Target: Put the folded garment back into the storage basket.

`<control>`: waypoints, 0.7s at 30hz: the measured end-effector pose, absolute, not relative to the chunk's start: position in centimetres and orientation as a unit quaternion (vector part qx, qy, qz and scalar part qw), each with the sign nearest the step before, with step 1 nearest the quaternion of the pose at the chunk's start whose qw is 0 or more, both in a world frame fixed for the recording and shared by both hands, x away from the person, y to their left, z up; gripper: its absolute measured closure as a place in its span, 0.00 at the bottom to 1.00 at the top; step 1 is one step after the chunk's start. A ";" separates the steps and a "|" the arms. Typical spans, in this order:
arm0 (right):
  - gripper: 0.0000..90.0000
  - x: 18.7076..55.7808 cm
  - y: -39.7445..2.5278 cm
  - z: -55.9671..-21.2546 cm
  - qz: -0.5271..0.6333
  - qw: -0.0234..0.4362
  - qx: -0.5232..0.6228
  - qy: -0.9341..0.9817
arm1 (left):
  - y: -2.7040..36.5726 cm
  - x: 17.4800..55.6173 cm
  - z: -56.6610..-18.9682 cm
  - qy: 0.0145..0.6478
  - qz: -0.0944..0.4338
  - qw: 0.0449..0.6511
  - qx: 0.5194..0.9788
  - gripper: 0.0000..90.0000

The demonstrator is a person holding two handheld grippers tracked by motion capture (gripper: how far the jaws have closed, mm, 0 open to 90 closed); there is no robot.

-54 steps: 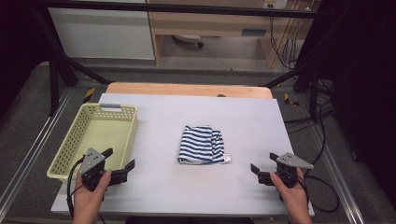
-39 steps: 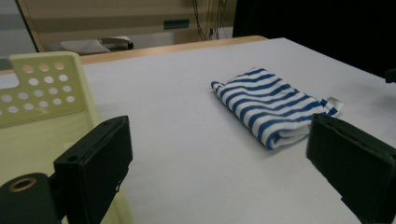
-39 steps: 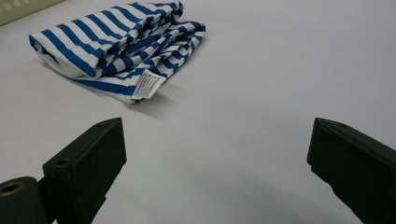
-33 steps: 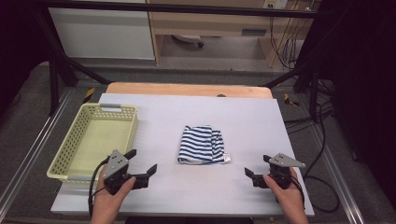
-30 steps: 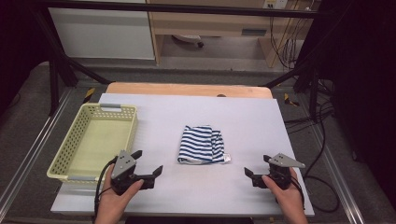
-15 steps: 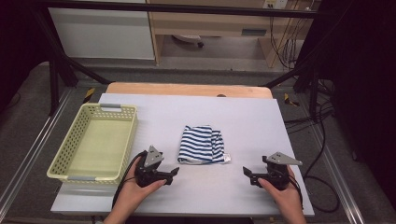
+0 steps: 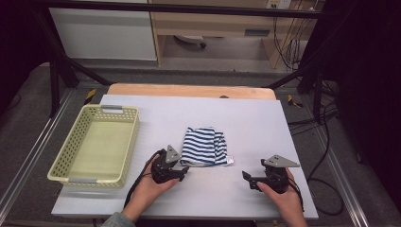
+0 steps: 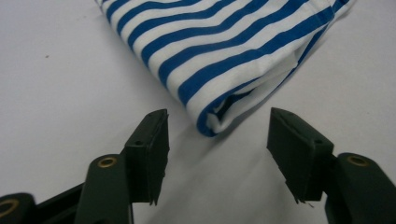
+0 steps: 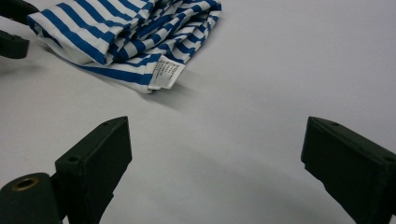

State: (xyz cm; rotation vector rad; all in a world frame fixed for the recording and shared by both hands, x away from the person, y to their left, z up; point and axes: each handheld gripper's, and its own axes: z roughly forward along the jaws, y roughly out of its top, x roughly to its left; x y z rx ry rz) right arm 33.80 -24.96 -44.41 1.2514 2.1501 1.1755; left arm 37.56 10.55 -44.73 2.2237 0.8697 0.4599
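A folded blue-and-white striped cloth (image 7: 203,146) lies in the middle of the white table. My left gripper (image 7: 182,171) sits at the cloth's near left corner. In the left gripper view that gripper (image 8: 217,119) is open, and the folded corner of the cloth (image 8: 224,60) reaches just between the tips of its jaws, untouched. My right gripper (image 7: 248,180) rests near the table's front edge, to the right of the cloth and apart from it. It is open (image 9: 217,127) over bare table, with the cloth (image 9: 121,28) and its white label (image 9: 166,74) farther ahead.
A pale yellow plastic basket (image 7: 57,170) stands at the table's left side with nothing in it. A wooden board (image 7: 189,91) runs along the table's far edge. Cables hang off the right side. The left gripper's jaws appear at the top left of the right gripper view.
My left gripper has travelled right from beside the basket's front to the cloth's near left corner. The right gripper has shifted slightly left. The cloth has not moved.
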 end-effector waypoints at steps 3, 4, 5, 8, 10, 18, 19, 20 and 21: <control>0.10 33.7 -24.7 -44.3 0.420 0.191 0.443 0.768 | 10.1 38.0 -45.2 0.343 0.180 0.344 0.855 0.55; 0.10 33.7 -24.6 -44.3 0.422 0.194 0.440 0.768 | 10.0 38.1 -45.2 0.345 0.178 0.348 0.853 0.56; 0.10 33.7 -24.6 -44.3 0.421 0.193 0.439 0.770 | 10.0 38.2 -45.2 0.347 0.176 0.349 0.853 0.59; 0.10 33.7 -24.3 -44.2 0.419 0.192 0.435 0.773 | 9.7 38.2 -45.2 0.341 0.173 0.351 0.855 0.73; 0.10 33.7 -24.2 -44.2 0.417 0.191 0.434 0.775 | 9.6 38.3 -45.2 0.335 0.170 0.349 0.859 0.77; 0.11 33.3 -23.1 -43.9 0.413 0.180 0.431 0.782 | 10.0 38.0 -44.9 0.326 0.176 0.336 0.866 0.96; 0.10 33.1 -22.7 -43.6 0.412 0.178 0.432 0.783 | 10.3 37.7 -44.8 0.323 0.171 0.332 0.870 0.96; 0.10 33.0 -22.5 -43.5 0.413 0.179 0.430 0.783 | 10.5 37.6 -44.8 0.323 0.167 0.332 0.870 0.96; 0.10 32.9 -22.3 -43.4 0.413 0.177 0.429 0.784 | 10.8 37.3 -44.7 0.322 0.165 0.331 0.872 0.96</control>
